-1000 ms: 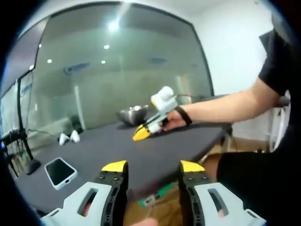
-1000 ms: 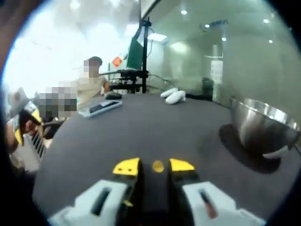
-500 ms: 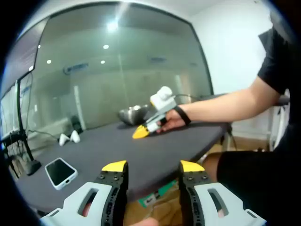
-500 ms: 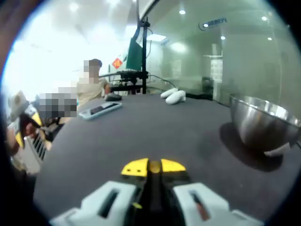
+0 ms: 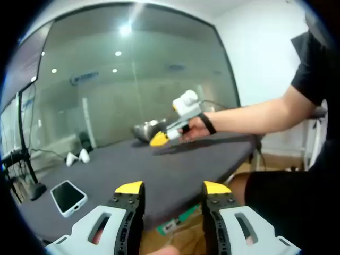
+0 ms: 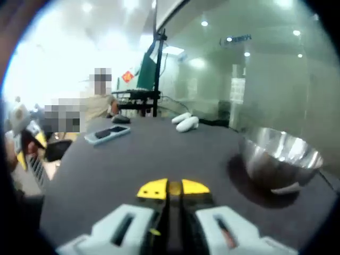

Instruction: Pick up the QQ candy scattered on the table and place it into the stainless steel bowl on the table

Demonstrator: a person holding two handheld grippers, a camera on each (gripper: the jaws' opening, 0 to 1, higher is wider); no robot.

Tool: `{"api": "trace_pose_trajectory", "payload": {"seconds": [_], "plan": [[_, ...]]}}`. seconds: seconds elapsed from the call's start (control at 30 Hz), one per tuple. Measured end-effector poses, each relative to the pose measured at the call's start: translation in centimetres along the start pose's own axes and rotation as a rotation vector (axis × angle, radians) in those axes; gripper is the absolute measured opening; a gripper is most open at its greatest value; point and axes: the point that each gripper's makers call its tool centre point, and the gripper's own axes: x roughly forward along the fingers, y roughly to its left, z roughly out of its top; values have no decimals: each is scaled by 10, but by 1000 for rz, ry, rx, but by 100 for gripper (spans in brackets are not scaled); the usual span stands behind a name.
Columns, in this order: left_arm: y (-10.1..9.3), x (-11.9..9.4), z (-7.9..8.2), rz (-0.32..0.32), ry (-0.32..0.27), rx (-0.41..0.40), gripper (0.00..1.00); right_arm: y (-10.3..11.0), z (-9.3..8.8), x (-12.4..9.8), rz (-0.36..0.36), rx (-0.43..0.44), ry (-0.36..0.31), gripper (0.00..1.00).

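In the left gripper view, the left hand-held gripper stands wide open with nothing between its yellow-tipped jaws, held off the near edge of the dark surface. On that surface a phone in a pale case lies to the left of the stainless steel bowl and much nearer the camera; two small white objects sit between the phone and the bowl, closer to the glass wall. Just to the right of the bowl, the right hand-held gripper hovers above the surface in a person's hand, a dark band on the wrist.

In the right gripper view, the left hand-held gripper appears at the left edge, well apart from the bowl. The right hand-held gripper is nearly closed, its yellow tips pinched on a small yellowish QQ candy, and is raised over the surface to the left of the stainless steel bowl. The phone and white objects lie beyond, left of the bowl.
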Motion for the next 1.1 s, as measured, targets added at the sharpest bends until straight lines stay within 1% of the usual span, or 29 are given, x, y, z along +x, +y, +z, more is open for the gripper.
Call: {"api": "trace_pose_trajectory", "payload": {"seconds": [0.1,0.17,0.2,0.23,0.27,0.3,0.33,0.37,0.4,0.43,0.5,0.57,0.6,0.7,0.73,0.83,0.9,0.97,1.0,1.07,1.1], "plan": [[-4,4,0,-5,3,3,44,-28,17,-12,-101,8,-47,9],[-7,6,1,-13,1,1,44,-53,24,-23,-178,12,-69,9],[-8,7,1,-18,2,3,44,-65,28,-30,-238,5,-73,9],[-10,9,1,-25,4,4,44,-79,37,-34,-298,32,-97,9],[-10,11,1,-29,6,4,44,-88,46,-35,-320,80,-125,9],[-10,13,1,-31,8,4,44,-96,54,-36,-341,105,-148,9],[-11,14,1,-31,8,6,44,-103,58,-37,-355,102,-160,9],[-11,15,2,-34,8,9,44,-110,65,-38,-384,79,-161,9],[-12,16,4,-37,5,9,44,-108,68,-40,-396,76,-159,9],[-14,16,5,-40,2,9,44,-113,71,-39,-409,78,-158,9],[-17,18,6,-45,2,11,44,-116,79,-42,-427,83,-169,10],[-18,19,4,-45,7,11,44,-124,88,-39,-444,81,-193,9],[-18,19,4,-44,8,7,44,-131,90,-33,-449,88,-197,9],[-16,19,0,-44,11,4,44,-139,95,-24,-450,99,-194,9],[-15,19,-1,-44,15,3,44,-132,92,-22,-450,95,-192,9],[-13,18,-3,-46,17,0,44,-140,86,-18,-451,101,-178,9],[-11,18,-4,-41,22,2,44,-140,84,-15,-452,109,-167,9],[-8,17,-3,-35,19,-4,44,-138,81,-17,-462,114,-166,9],[-7,17,-3,-33,18,-7,44,-143,77,-14,-461,122,-164,9],[-6,16,-4,-31,21,-5,44,-139,74,-15,-454,114,-152,10],[-6,16,-5,-34,22,-5,44,-136,77,-16,-436,112,-175,12]]}}
